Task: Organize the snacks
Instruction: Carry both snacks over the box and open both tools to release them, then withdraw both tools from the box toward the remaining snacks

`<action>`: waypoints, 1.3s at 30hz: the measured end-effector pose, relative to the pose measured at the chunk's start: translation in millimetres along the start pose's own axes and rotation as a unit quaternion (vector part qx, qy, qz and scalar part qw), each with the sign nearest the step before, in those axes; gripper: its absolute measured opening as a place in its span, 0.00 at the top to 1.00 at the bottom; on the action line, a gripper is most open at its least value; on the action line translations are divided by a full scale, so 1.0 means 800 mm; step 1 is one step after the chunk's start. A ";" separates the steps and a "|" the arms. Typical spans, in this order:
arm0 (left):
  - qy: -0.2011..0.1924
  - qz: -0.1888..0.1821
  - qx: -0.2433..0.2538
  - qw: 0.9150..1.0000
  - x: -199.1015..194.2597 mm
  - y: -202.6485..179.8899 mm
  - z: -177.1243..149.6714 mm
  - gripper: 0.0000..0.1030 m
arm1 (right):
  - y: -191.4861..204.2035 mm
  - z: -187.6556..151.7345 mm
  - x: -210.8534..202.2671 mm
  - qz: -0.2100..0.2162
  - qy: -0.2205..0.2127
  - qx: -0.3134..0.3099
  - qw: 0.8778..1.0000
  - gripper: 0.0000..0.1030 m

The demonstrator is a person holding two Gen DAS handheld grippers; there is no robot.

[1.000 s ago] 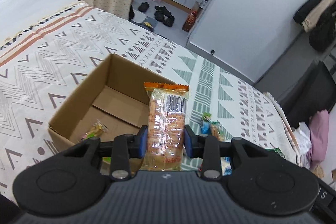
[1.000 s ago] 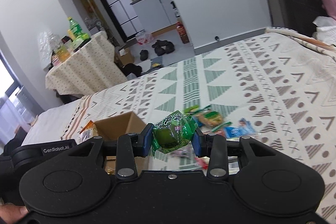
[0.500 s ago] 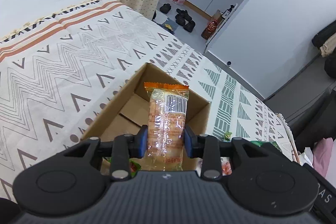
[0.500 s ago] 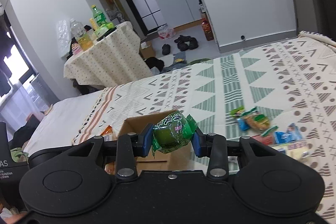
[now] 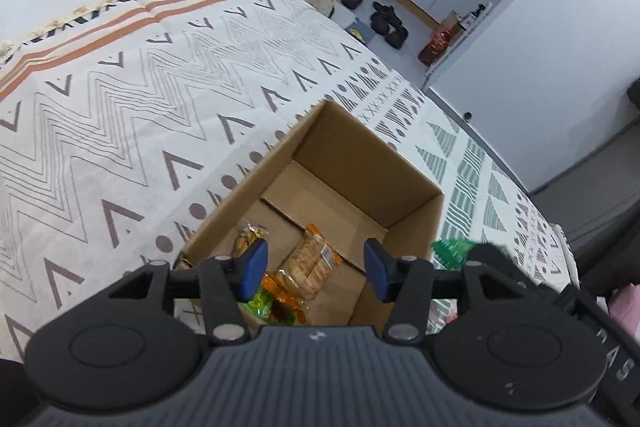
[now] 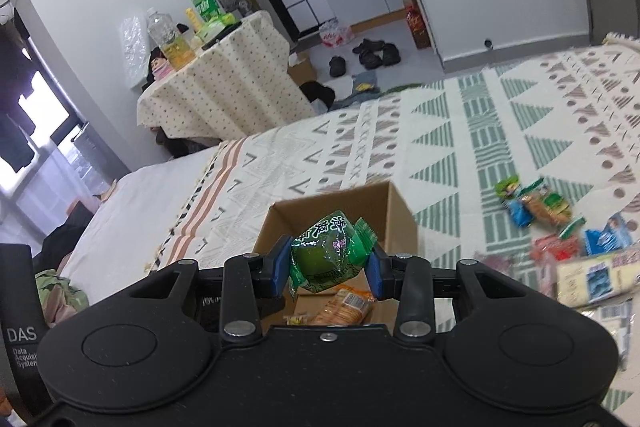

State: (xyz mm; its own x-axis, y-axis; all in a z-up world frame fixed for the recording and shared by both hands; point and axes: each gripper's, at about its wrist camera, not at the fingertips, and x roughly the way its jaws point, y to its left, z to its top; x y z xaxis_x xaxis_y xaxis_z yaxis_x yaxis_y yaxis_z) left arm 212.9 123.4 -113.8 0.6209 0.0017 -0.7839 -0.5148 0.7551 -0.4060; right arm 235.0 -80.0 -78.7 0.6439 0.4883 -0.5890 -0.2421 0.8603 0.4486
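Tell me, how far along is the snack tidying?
Partly done. The brown cardboard box already holds an orange-edged cracker packet and a few other wrapped snacks. The left gripper is open and empty above it. The right gripper holds a green wrapped snack over the box, not yet dropped. Several loose packets are left on the patterned bedspread.

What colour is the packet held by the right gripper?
Green, with a clear window and dark lettering; the packet shows best in the right wrist view.
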 end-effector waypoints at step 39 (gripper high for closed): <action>0.001 0.000 0.171 0.985 0.002 -0.109 -0.090 0.14 | -0.173 -0.038 -0.106 -0.100 -0.003 0.068 0.993 0.29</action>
State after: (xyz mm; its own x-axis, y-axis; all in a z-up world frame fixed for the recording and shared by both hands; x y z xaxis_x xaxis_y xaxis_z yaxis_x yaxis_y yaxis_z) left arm 216.2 10.0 -113.8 0.6196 0.0014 -0.7849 -0.2858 0.9318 -0.2239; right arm 191.9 -236.2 -111.1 0.6732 0.3091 -0.6718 -0.0087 0.9117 0.4107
